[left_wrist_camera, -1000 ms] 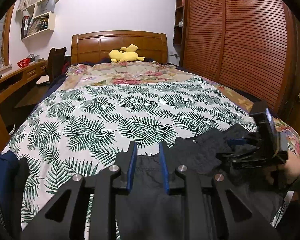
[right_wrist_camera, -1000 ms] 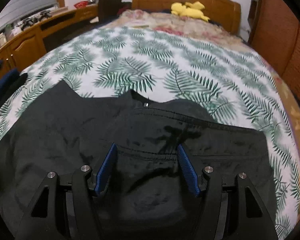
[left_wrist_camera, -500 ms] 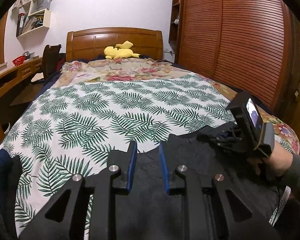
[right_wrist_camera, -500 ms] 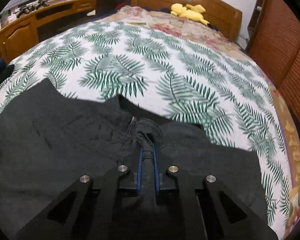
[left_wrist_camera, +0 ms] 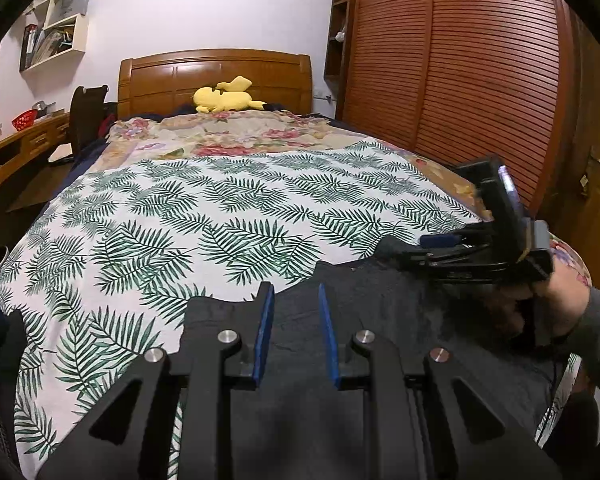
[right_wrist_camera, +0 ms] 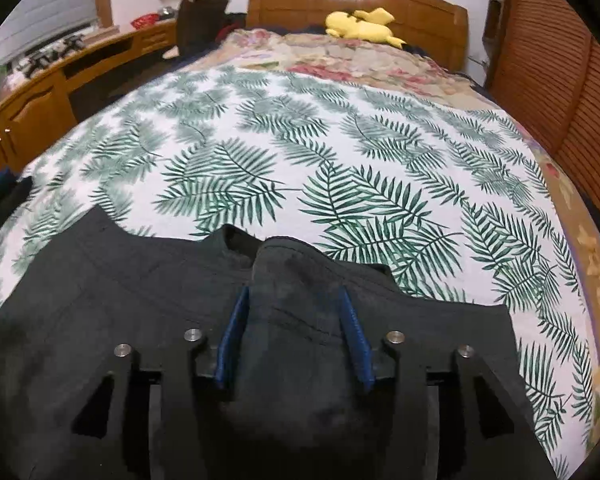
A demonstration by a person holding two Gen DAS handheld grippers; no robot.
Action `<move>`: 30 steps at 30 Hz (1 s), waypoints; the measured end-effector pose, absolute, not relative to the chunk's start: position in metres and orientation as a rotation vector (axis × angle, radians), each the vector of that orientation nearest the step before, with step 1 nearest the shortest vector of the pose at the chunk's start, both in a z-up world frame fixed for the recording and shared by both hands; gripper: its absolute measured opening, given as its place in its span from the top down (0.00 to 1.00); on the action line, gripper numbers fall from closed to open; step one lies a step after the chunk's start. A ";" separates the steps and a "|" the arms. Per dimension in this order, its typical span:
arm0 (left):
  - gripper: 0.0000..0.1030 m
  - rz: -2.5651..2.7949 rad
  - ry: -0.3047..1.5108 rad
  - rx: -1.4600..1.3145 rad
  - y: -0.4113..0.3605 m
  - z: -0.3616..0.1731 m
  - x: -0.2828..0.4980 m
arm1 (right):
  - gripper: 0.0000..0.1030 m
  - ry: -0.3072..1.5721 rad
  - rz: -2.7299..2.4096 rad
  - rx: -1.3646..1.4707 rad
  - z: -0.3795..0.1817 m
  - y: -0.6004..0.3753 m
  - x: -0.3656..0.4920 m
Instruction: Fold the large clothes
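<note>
Both grippers are hovering open over the dark trousers (right_wrist_camera: pixel 100 320), holding nothing: left gripper (left_wrist_camera: pixel 294 332), right gripper (right_wrist_camera: pixel 294 332). Pinching the raised fold at twelve o'clock squarely would be helping.

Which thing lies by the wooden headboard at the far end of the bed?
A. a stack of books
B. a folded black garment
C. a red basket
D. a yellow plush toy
D: a yellow plush toy lies just in front of the headboard, while the black garment is at the near end.

Wooden headboard (left_wrist_camera: pixel 215 76), louvred wardrobe (left_wrist_camera: pixel 452 72), white wall (left_wrist_camera: pixel 204 4)
</note>
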State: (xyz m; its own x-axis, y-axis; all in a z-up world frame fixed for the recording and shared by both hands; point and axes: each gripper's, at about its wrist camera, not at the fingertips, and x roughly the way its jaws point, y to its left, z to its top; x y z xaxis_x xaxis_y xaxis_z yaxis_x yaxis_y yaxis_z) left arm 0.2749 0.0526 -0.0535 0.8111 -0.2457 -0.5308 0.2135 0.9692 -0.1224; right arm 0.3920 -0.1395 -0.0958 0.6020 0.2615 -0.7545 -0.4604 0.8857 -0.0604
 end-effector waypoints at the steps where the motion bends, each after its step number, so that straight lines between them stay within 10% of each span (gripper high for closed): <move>1: 0.80 -0.248 0.575 -0.058 0.051 -0.053 0.275 | 0.44 0.811 0.424 -0.272 -0.091 -0.145 0.387; 30: 0.80 -0.306 0.605 -0.030 0.022 -0.062 0.280 | 0.41 1.081 0.141 -0.002 -0.149 -0.325 0.453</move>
State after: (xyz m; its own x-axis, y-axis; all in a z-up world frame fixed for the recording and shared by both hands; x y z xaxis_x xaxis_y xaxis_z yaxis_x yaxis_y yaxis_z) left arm 0.2799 0.0223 -0.0623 0.7789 -0.2914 -0.5553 0.2738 0.9546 -0.1169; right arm 0.4531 -0.3246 -0.1492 0.4622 0.1135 -0.8795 -0.1155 0.9910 0.0671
